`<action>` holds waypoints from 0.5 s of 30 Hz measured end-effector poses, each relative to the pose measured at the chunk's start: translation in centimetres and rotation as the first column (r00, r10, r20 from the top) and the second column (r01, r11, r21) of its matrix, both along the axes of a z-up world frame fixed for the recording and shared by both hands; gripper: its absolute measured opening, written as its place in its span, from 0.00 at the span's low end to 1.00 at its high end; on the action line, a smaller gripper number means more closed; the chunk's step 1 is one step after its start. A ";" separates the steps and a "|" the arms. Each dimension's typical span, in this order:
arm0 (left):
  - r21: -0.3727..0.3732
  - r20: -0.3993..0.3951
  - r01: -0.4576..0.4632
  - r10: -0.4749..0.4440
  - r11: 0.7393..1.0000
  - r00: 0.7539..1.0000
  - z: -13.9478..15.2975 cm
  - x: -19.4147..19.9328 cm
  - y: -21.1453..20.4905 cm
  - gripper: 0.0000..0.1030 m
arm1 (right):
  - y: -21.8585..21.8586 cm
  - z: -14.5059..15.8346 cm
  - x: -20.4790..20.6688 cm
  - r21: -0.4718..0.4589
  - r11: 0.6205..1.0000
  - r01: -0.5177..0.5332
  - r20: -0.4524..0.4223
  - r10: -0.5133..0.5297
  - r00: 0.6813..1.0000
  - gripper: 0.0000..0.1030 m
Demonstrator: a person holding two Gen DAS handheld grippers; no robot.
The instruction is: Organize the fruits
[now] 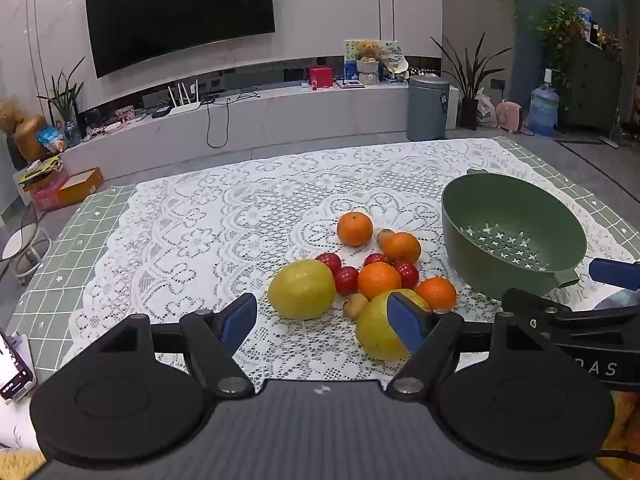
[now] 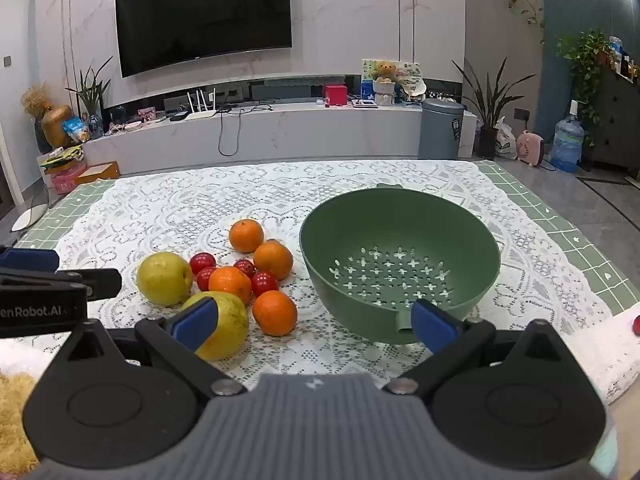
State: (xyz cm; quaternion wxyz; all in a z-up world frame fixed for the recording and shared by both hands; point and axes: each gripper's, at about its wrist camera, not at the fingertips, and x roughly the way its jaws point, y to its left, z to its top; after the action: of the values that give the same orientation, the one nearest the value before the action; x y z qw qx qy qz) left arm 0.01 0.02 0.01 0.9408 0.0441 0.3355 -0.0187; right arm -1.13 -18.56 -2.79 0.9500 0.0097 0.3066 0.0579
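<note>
Both tongs first. Left tongs (image 1: 322, 320): blue pads spread wide apart, nothing between them, hovering over the near edge of the lace cloth (image 1: 200, 232). Right tongs (image 2: 314, 320): pads likewise wide apart, nothing gripped, tilted down toward the table.

From the left wrist view, the right pad of the left tongs overlaps the near pear (image 1: 380, 332) in the picture; whether it touches, I cannot tell. Second pear (image 1: 302, 289) sits at 12 o'clock between the pads, farther out. Right tongs show at 3 o'clock, low beside the colander (image 1: 516, 236).

Fruit pile, centre of the cloth, all loose on the lace:
- four oranges: far one (image 1: 355, 229), one at its 4 o'clock (image 1: 402, 247), one mid-pile (image 1: 379, 280), one nearest the colander (image 1: 437, 293).
- cherry tomatoes (image 1: 346, 280), four counted, red, packed among the oranges.
- two small brown fruits, one (image 1: 355, 305) touching the near pear, one (image 1: 385, 237) behind the second orange; kind unclear.

Colander: green, empty, star-shaped holes in the bottom, standing at 3 o'clock of the pile, apart from it. From the right wrist view its short handle (image 2: 403, 322) points toward the camera, just beside the right pad of the right tongs; the left pad overlaps the near pear.

Surround: green checked mat (image 1: 60, 264) under the lace; TV (image 1: 180, 12) on the wall at 12 o'clock; grey bin (image 1: 427, 108) at 1 o'clock; phone (image 1: 12, 368) at 9 o'clock, screen lit.
</note>
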 end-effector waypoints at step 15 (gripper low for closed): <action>-0.008 -0.009 -0.008 0.008 1.000 1.000 -0.5 0.1 0.5 0.84 | -0.1 -0.4 0.3 -0.007 1.000 0.015 -0.013 -0.016 1.000 0.96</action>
State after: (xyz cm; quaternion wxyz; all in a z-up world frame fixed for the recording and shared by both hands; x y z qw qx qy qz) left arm 0.12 0.48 -0.48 0.9395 0.0390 0.3399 -0.0163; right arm -0.86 -18.62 -3.19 0.9484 0.0093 0.3130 0.0494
